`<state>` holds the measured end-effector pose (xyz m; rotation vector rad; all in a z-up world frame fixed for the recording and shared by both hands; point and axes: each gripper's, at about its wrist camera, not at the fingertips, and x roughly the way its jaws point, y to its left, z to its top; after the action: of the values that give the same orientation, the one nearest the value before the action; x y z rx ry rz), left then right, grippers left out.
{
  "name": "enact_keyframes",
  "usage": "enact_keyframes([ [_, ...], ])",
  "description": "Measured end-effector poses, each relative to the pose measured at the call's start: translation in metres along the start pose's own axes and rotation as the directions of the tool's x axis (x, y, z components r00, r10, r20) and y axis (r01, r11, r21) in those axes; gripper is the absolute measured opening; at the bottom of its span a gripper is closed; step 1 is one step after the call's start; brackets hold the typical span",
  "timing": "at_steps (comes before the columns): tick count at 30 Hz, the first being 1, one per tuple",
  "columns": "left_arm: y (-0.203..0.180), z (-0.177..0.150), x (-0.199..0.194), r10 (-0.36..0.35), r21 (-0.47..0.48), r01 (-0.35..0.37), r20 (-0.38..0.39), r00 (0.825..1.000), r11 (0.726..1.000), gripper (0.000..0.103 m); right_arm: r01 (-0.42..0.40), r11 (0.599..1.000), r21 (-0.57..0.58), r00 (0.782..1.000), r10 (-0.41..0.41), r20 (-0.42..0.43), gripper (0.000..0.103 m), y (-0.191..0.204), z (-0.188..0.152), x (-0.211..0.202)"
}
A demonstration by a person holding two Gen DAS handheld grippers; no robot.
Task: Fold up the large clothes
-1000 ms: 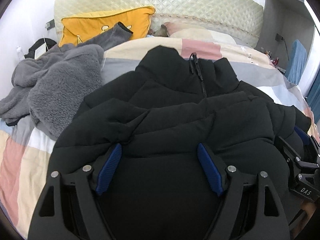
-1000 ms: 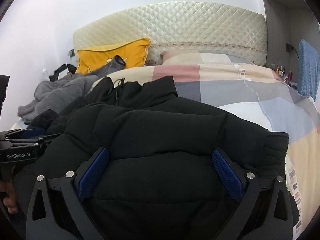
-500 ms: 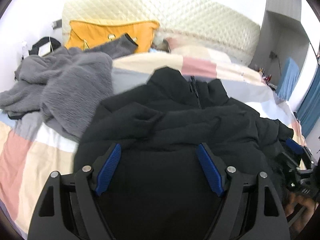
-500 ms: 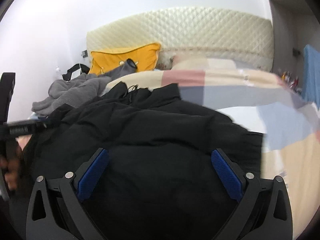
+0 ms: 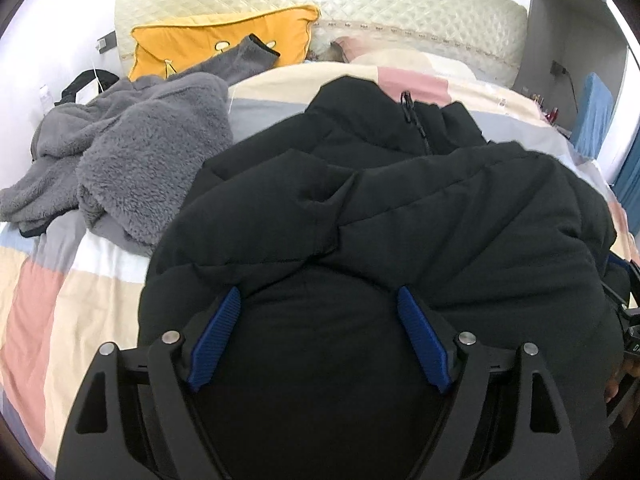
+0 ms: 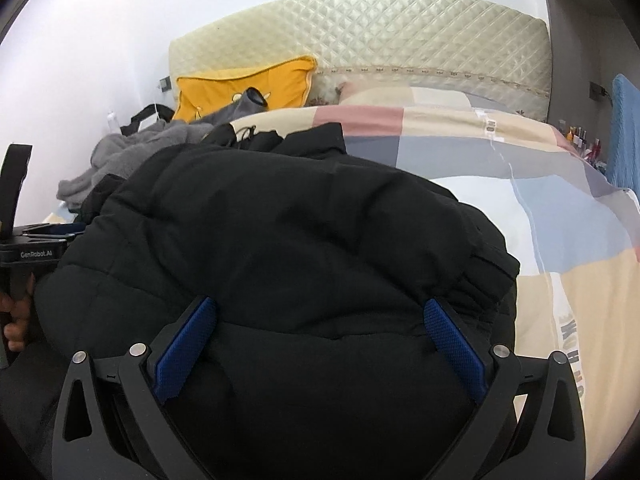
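Jacket: the black puffer jacket (image 5: 400, 208) is lying in a heap on the bed, its collar and zipper (image 5: 416, 124) pointing toward the headboard, a padded fold bulging up right in front of both my tools.
Left gripper: my left gripper (image 5: 318, 334) is sitting with its blue pads (image 5: 214, 338) spread wide, jacket padding filling the space between them; I cannot tell whether the pads are pressing the cloth or only straddling it.
Right gripper: my right gripper (image 6: 318, 354) is standing just as wide, its blue pads (image 6: 454, 340) framing the jacket's near edge close to the ribbed cuff (image 6: 486, 276); whether it is gripping is equally unclear.
Each other: the left tool (image 6: 34, 250) is showing at the left rim of the right wrist view, just beside the jacket.
Bed cover: the pastel checked quilt (image 6: 500, 168) is lying under the jacket.
Neighbour: a grey fleece garment (image 5: 132, 160) is lying bunched to the jacket's left, touching it.
Far end: a yellow pillow (image 5: 208, 48) is leaning against the quilted cream headboard (image 6: 400, 36).
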<state>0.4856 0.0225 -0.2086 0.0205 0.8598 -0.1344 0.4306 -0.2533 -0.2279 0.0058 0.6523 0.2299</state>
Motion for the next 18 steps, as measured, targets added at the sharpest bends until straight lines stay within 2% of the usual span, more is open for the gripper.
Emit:
enact_keyframes([
  [3, 0.004, -0.001, 0.001, -0.011, -0.029, 0.011, -0.016, 1.0, 1.0, 0.083, 0.009, 1.0, -0.027, 1.0, -0.009, -0.02, 0.103, 0.003, -0.001, -0.001],
  [6, 0.005, -0.002, -0.014, -0.006, -0.061, 0.006, -0.001, 1.0, 0.998, 0.083, -0.01, 0.999, -0.041, 1.0, 0.009, -0.029, 0.103, 0.001, 0.0, -0.013],
  [8, 0.004, -0.003, -0.032, -0.019, -0.063, 0.019, -0.002, 1.0, 0.998, 0.083, -0.035, 0.998, -0.043, 0.999, 0.034, -0.015, 0.103, -0.003, 0.001, -0.027],
  [10, 0.006, -0.006, -0.062, -0.066, -0.072, 0.068, 0.036, 0.997, 0.995, 0.084, -0.072, 0.997, -0.018, 0.997, 0.071, -0.015, 0.103, -0.008, 0.003, -0.04],
  [12, 0.011, -0.011, -0.087, -0.072, -0.066, 0.077, 0.07, 0.995, 0.995, 0.086, -0.081, 0.997, -0.014, 0.997, 0.081, -0.008, 0.103, -0.011, 0.005, -0.054],
  [14, 0.017, -0.018, -0.104, -0.046, -0.056, 0.05, 0.07, 0.996, 0.997, 0.087, -0.068, 0.998, -0.009, 0.998, 0.068, 0.0, 0.103, -0.014, 0.006, -0.067],
  [17, 0.025, -0.036, -0.114, 0.056, -0.013, -0.055, 0.064, 0.996, 0.998, 0.087, -0.038, 0.999, 0.012, 0.999, 0.037, 0.005, 0.103, -0.022, 0.001, -0.087],
  [18, 0.028, -0.046, -0.113, 0.119, -0.001, -0.119, 0.051, 0.992, 0.993, 0.087, -0.019, 1.0, 0.017, 1.0, 0.019, -0.002, 0.103, -0.025, -0.003, -0.093],
])
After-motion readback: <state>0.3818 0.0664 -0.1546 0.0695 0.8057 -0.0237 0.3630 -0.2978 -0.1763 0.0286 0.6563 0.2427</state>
